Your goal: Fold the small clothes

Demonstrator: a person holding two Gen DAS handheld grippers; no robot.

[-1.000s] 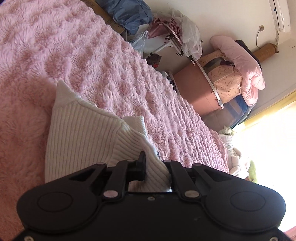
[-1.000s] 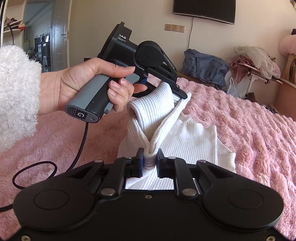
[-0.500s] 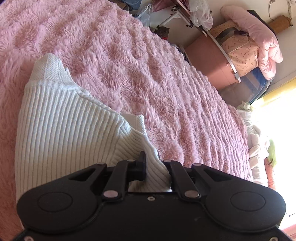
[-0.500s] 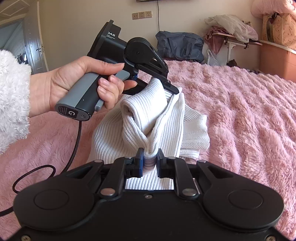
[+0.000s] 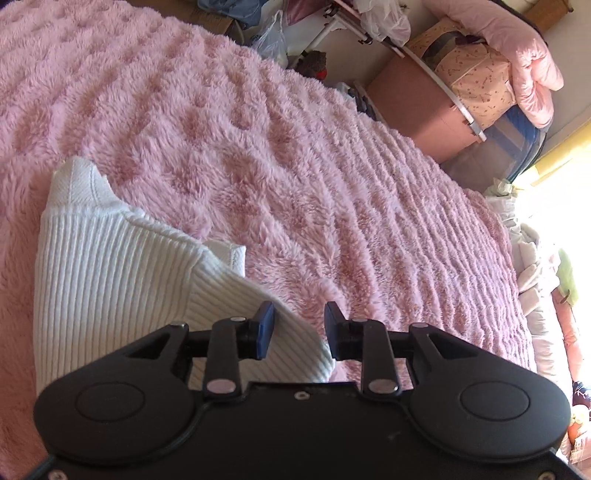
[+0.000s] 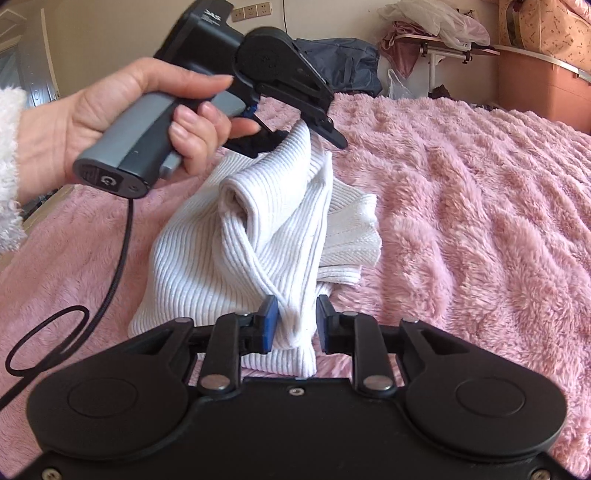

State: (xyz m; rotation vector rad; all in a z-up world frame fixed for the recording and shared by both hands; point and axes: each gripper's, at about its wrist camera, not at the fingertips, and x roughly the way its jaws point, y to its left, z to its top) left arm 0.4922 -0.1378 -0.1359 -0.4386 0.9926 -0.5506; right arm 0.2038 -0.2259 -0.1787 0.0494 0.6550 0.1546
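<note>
A white ribbed knit garment (image 5: 110,280) lies part-folded on the pink fluffy blanket (image 5: 295,166). My left gripper (image 5: 299,328) is opening; the garment's edge runs loosely between its pads, and the right pad stands free of it. In the right wrist view a hand (image 6: 110,107) holds the left gripper (image 6: 314,129) over the garment's (image 6: 258,236) raised top fold. My right gripper (image 6: 297,325) has a lower fold of the same garment between its pads. Its jaws are starting to open, but the fold still fills the gap and touches both pads.
A black cable (image 6: 110,266) trails from the left gripper over the blanket (image 6: 480,221). Beyond the bed stand pink storage boxes (image 5: 417,96), stacked quilts (image 5: 517,62), a rack with clothes (image 6: 436,33) and a dark blue bag (image 6: 343,66).
The left gripper's jaws have sprung apart and let the garment's edge loose. The right gripper's pads have widened slightly around their fold. Both grippers carried the garment across the blanket.
</note>
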